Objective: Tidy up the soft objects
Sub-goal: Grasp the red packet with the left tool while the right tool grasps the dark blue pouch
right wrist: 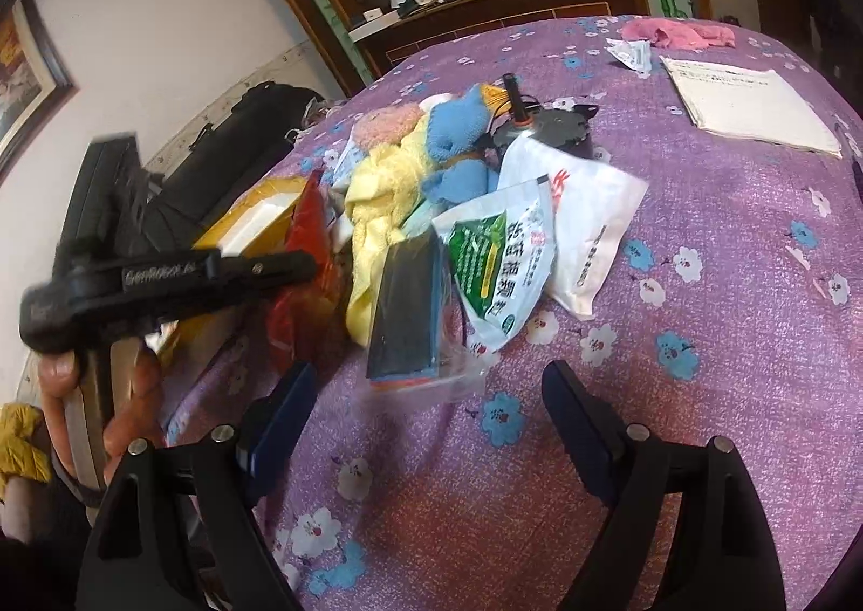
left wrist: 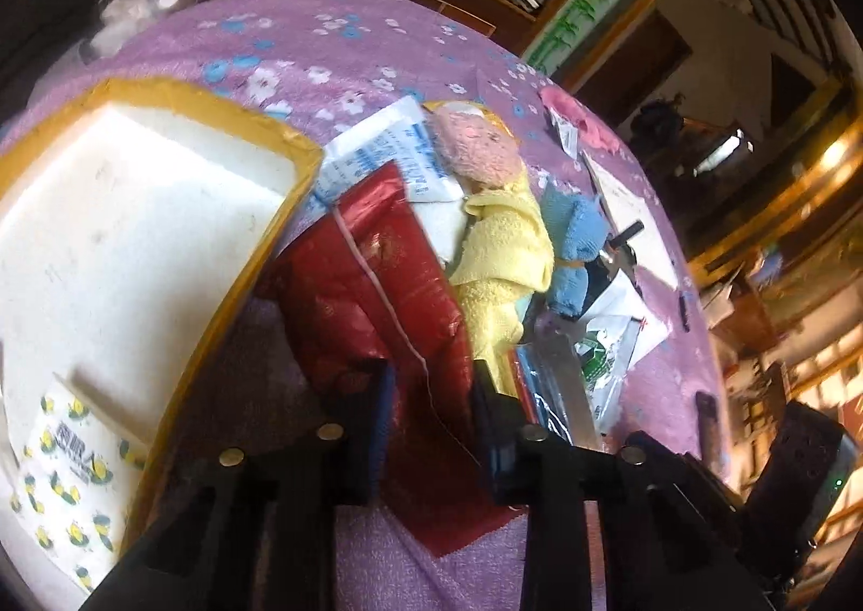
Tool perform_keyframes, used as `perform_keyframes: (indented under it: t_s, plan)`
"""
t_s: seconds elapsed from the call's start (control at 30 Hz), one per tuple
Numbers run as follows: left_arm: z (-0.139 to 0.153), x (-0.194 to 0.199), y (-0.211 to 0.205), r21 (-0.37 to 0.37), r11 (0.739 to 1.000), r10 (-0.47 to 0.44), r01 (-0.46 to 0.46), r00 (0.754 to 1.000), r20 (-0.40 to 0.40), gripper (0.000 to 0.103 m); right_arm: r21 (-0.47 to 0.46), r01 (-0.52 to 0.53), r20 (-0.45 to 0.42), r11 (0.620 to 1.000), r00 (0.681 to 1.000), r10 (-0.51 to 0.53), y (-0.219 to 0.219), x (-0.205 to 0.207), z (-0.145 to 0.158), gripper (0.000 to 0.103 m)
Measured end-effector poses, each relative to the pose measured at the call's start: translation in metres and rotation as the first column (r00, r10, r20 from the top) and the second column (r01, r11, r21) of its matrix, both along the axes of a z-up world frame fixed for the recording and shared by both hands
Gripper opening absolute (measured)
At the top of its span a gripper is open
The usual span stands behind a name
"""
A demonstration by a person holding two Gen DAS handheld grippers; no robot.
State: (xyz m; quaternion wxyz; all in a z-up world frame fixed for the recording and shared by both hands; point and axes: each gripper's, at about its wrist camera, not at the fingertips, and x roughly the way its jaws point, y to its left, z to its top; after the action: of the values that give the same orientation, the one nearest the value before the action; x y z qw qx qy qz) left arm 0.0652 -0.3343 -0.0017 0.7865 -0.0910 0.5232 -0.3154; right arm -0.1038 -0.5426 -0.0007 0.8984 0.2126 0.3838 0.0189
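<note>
While the left gripper has its jaws drawn narrow around the red shiny pouch, whether the pads actually press the crinkled foil cannot be told. The right gripper stands wide apart, empty, over bare purple flowered bedspread near its front edge.

Only the left wrist view shows the inside of the white foam box with its yellow-taped rim, lying at the spread's left side, and a flower-printed packet in it. The red pouch lies just beside the box's rim. Only the right wrist view shows a person's hand carrying the other gripper, a stack of papers toward the far right corner, and the pink cloth at the far edge seen clearly.

Both views show the pile in the middle of the spread: a yellow towel, crumpled; a blue cloth bunched just beside it; a pink fluffy item touching the towel's far end. A green-and-white sachet and a white bag overlap on the pile's right.
</note>
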Motion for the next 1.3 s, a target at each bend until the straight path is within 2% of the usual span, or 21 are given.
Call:
perform_keyframes:
  t_s: [0.03, 0.13, 0.23, 0.33, 0.43, 0.53, 0.6, 0.7, 0.77, 0.83, 0.97, 1.07, 1.17, 1.3]
  plan:
    - [-0.002, 0.000, 0.003, 0.002, 1.000, 0.016, -0.016, 1.000, -0.012, 0.061, 0.013, -0.001, 0.010, 1.000, 1.000, 0.001, -0.001, -0.001, 0.002, 0.084]
    - [-0.005, -0.006, 0.002, -0.011, 1.000, 0.002, -0.003, 1.000, -0.025, 0.074, 0.024, 0.007, 0.017, 1.000, 1.000, -0.007, -0.003, 0.002, 0.004, 0.080]
    - [-0.002, -0.011, 0.001, 0.003, 1.000, 0.001, -0.001, 1.000, -0.001, 0.076, 0.060, 0.016, 0.005, 0.998, 1.000, -0.016, -0.008, 0.012, 0.000, 0.070]
    - [-0.004, -0.002, -0.007, 0.034, 0.999, 0.012, -0.011, 1.000, -0.022, 0.077, 0.104, 0.021, -0.017, 0.994, 1.000, -0.019, -0.013, 0.024, -0.004, 0.064]
    - [-0.012, 0.006, -0.023, 0.124, 0.992, 0.033, -0.028, 0.999, -0.041, 0.082, 0.115, 0.006, -0.035, 0.993, 0.999, -0.002, -0.009, 0.036, -0.008, 0.057]
    - [-0.017, 0.010, -0.031, 0.152, 0.987, 0.061, -0.055, 0.998, -0.030, 0.080, 0.083, 0.000, -0.039, 0.997, 0.999, 0.003, -0.001, 0.036, -0.008, 0.052]
    - [-0.017, 0.007, -0.030, 0.169, 0.983, 0.067, -0.066, 0.998, -0.002, 0.071, 0.059, -0.003, -0.059, 0.998, 0.998, 0.006, 0.004, 0.038, -0.011, 0.049]
    - [-0.018, 0.001, -0.023, 0.133, 0.990, 0.048, -0.049, 0.999, 0.006, 0.059, 0.071, -0.027, -0.045, 0.997, 0.999, 0.030, 0.008, 0.036, -0.012, 0.045]
    - [-0.017, -0.005, -0.014, 0.097, 0.995, 0.039, -0.038, 0.999, -0.006, 0.054, 0.118, -0.066, -0.021, 0.991, 0.997, 0.069, 0.008, 0.031, -0.011, 0.036]
    - [-0.018, -0.008, -0.004, 0.069, 0.997, 0.036, -0.035, 0.999, -0.021, 0.054, 0.158, -0.093, -0.002, 0.983, 0.996, 0.094, 0.009, 0.026, -0.009, 0.036]
    - [-0.019, -0.010, 0.007, 0.038, 0.998, 0.047, -0.046, 0.998, -0.039, 0.054, 0.165, -0.108, 0.004, 0.980, 0.994, 0.109, 0.014, 0.023, -0.004, 0.037]
    - [-0.019, -0.013, 0.014, 0.032, 0.998, 0.046, -0.045, 0.998, -0.035, 0.054, 0.179, -0.074, 0.011, 0.981, 0.997, 0.073, 0.010, 0.022, 0.000, 0.044]
    - [-0.021, -0.016, 0.020, 0.010, 0.999, 0.037, -0.036, 0.998, -0.043, 0.054, 0.203, -0.036, -0.009, 0.978, 0.999, 0.039, 0.003, 0.027, -0.002, 0.045]
    - [-0.018, -0.027, 0.022, 0.013, 0.999, 0.033, -0.033, 0.999, -0.014, 0.052, 0.082, -0.016, -0.098, 0.997, 0.995, 0.024, 0.016, 0.054, -0.014, 0.044]
